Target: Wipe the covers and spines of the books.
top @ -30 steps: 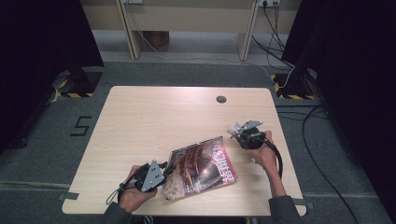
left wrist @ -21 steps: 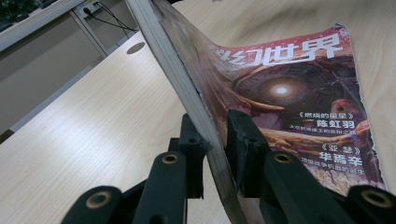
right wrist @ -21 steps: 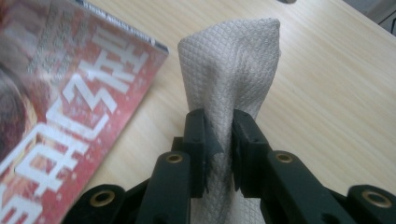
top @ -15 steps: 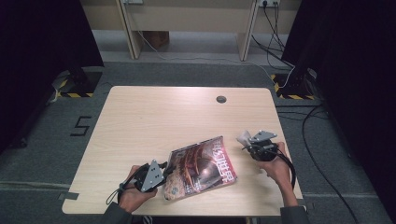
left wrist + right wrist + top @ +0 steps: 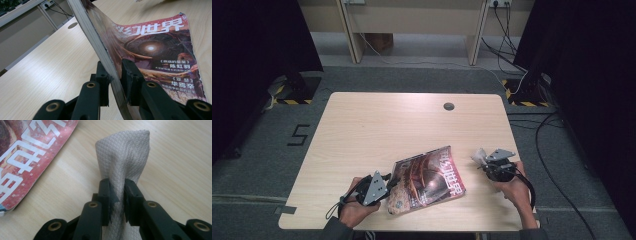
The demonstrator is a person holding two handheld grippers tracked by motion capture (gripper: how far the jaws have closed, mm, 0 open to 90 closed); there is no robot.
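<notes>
Near the front edge of the table (image 5: 362,130), at about six o'clock in the high view, we see the magazine (image 5: 428,180) lying cover up. Its long axis runs from roughly seven o'clock to one o'clock, and the red title band sits at the one o'clock end. We hold its seven o'clock edge with the left gripper (image 5: 388,182): in the left gripper view the jaws stand nearly closed, one on each side of the page block, and that edge of the magazine (image 5: 160,47) is lifted off the wood while the rest rests flat. Off at three o'clock from the magazine, apart from it, we hold the right gripper (image 5: 480,158). In the right gripper view its jaws are pinched almost together on a folded grey cloth (image 5: 123,157), which rises beyond the tips above the bare tabletop, with the magazine's corner at nine o'clock.
</notes>
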